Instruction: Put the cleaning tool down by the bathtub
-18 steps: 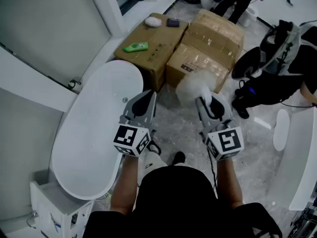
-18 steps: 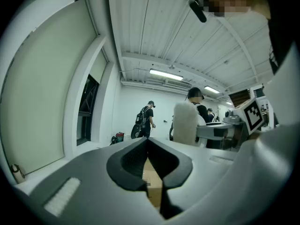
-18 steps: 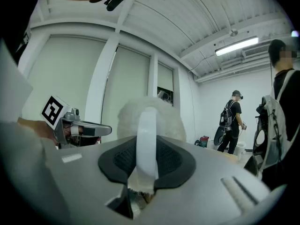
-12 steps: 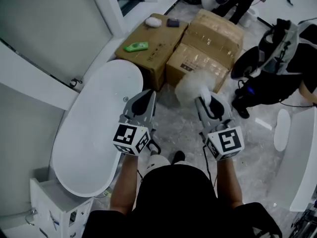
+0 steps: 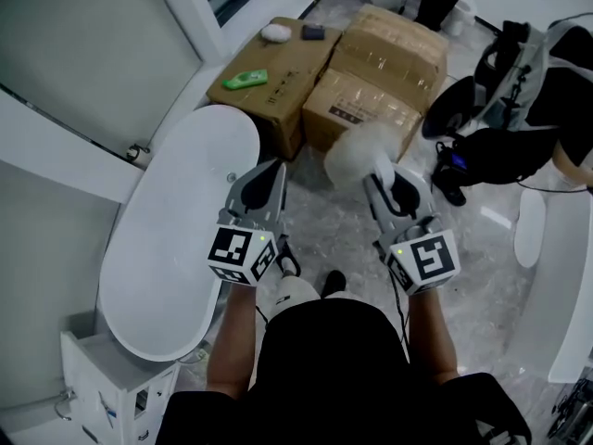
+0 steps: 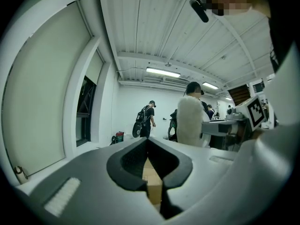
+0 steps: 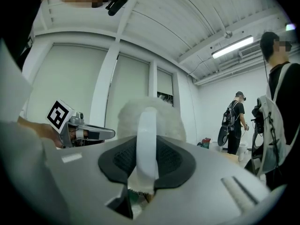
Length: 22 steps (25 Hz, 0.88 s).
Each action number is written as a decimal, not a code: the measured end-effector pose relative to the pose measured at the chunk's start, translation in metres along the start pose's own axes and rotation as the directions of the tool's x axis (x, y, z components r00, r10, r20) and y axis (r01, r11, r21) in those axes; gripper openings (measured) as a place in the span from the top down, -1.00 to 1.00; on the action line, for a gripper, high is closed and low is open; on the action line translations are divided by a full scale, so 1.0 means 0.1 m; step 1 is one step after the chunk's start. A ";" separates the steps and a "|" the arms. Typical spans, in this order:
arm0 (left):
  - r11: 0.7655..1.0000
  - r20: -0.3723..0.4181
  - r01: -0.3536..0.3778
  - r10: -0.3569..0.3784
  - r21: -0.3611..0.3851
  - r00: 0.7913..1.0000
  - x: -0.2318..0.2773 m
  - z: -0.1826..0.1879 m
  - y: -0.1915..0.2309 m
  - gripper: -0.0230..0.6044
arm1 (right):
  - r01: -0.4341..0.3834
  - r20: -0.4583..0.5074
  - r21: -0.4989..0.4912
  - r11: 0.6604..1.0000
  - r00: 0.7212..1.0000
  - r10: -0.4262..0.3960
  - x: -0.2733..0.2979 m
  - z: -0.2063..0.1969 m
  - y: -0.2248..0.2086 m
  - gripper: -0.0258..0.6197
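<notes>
A person in a black top stands on a pale marbled floor (image 5: 347, 239) beside a white oval bathtub (image 5: 157, 248), a gripper held out in each hand. The right gripper (image 5: 382, 176) carries a fluffy white cleaning tool (image 5: 357, 158) at its tip, above the floor, while the left gripper (image 5: 264, 179) hangs by the tub's rim. Cardboard boxes (image 5: 384, 54) sit ahead, one bearing a green object (image 5: 245, 80).

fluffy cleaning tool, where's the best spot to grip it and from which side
By its narrow white handle, coming from the end opposite the fluffy head. The handle looks slim and firm enough for the jaws, while the fluff would likely squash. The right gripper holds it that way.
</notes>
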<state>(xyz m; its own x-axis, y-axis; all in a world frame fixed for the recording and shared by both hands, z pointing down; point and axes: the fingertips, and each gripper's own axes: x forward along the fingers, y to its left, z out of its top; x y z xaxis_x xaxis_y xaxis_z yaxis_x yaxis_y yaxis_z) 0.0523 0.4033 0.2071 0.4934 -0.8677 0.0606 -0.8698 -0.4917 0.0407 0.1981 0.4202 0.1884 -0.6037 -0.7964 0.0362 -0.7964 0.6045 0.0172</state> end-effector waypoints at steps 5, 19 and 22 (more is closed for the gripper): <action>1.000 -0.017 -0.007 0.007 0.000 1.000 0.07 -0.04 -0.01 0.94 | 0.012 0.002 0.018 1.000 1.000 -0.012 -0.04 -0.05 -0.10 0.63; 0.999 -0.026 0.007 -0.008 -0.032 1.000 0.39 -0.12 0.34 0.94 | 0.065 -0.028 0.054 0.996 0.998 -0.064 0.37 -0.11 -0.31 0.63; 0.999 -0.026 0.006 -0.007 -0.042 1.000 0.52 -0.14 0.52 0.94 | 0.055 -0.034 0.047 0.997 0.998 -0.054 0.59 -0.10 -0.35 0.63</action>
<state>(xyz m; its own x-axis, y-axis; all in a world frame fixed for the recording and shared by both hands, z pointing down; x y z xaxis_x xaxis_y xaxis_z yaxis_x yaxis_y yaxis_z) 0.0326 0.3332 0.2264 0.4996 -0.8620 0.0857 -0.8657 -0.4935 0.0833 0.1901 0.3523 0.2000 -0.5583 -0.8267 0.0692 -0.8295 0.5579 -0.0275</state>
